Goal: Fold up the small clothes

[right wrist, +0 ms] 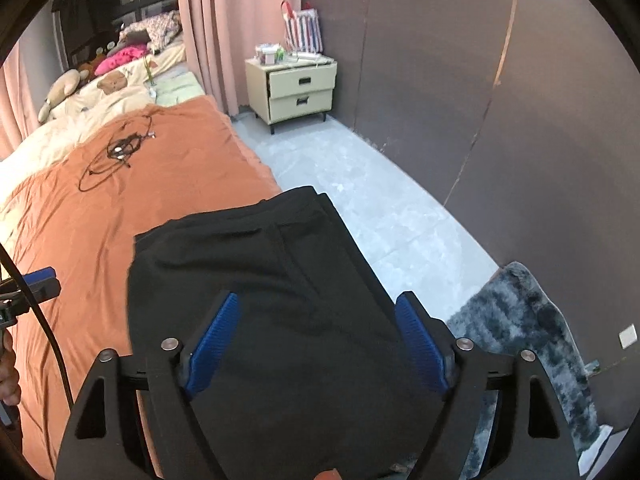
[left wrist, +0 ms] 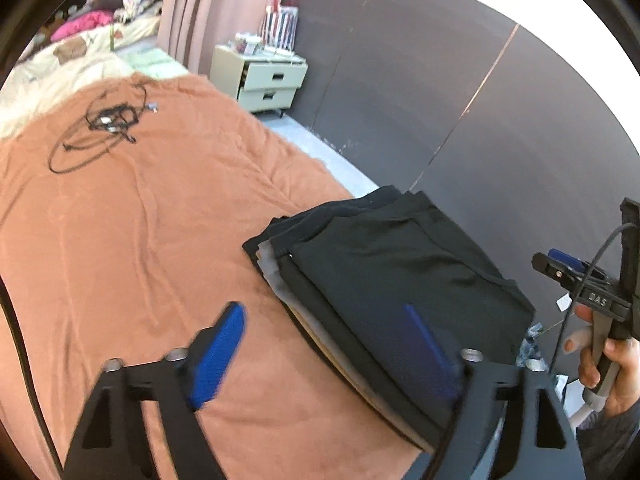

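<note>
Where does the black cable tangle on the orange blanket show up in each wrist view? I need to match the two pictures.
Left wrist: cable tangle lies upper left, on the orange blanket's far part.
Right wrist: cable tangle lies upper left, nearer the middle, on the same blanket.
Shared landmark: the cream nightstand stands beyond the bed, right of the tangle in both.

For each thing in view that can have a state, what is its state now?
left gripper: open, holding nothing
right gripper: open, above the clothes, holding nothing
black garment: folded, on top of the stack
stack of clothes: folded, at the bed's edge
nightstand drawers: top one slightly open, lower one shut
black cable: loose and tangled on the orange cover
</note>
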`<move>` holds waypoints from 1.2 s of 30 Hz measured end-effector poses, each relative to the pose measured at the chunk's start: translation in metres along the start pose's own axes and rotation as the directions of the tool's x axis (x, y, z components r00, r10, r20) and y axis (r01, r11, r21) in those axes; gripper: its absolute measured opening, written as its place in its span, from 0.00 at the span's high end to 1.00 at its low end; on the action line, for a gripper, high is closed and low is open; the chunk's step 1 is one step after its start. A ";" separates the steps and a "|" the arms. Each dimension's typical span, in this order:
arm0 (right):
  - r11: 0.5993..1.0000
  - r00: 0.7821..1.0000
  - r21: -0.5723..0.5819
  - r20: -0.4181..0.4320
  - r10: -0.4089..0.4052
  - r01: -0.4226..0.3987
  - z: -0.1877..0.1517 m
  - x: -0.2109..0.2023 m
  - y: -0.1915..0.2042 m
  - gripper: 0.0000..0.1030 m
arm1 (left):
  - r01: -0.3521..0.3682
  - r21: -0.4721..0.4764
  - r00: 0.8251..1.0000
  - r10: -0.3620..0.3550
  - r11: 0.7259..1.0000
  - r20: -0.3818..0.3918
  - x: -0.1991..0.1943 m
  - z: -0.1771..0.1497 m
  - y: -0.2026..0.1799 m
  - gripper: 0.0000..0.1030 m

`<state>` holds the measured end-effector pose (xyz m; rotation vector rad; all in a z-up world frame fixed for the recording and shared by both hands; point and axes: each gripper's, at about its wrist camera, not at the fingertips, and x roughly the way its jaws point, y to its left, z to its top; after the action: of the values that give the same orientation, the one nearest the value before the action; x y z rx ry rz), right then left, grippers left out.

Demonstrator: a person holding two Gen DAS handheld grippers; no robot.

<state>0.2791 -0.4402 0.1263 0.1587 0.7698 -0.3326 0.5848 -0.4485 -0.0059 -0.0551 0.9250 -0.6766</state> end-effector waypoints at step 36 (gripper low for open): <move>0.997 0.968 0.002 0.237 0.077 -0.080 -0.231 -0.218 0.064 0.00 | -0.092 0.148 0.973 0.057 0.985 0.222 -0.259 -0.186 -0.019 0.00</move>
<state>0.0040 -0.2683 0.1175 0.1568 0.5238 -0.2748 0.3286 -0.2749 0.0721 0.0453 0.6582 -0.6572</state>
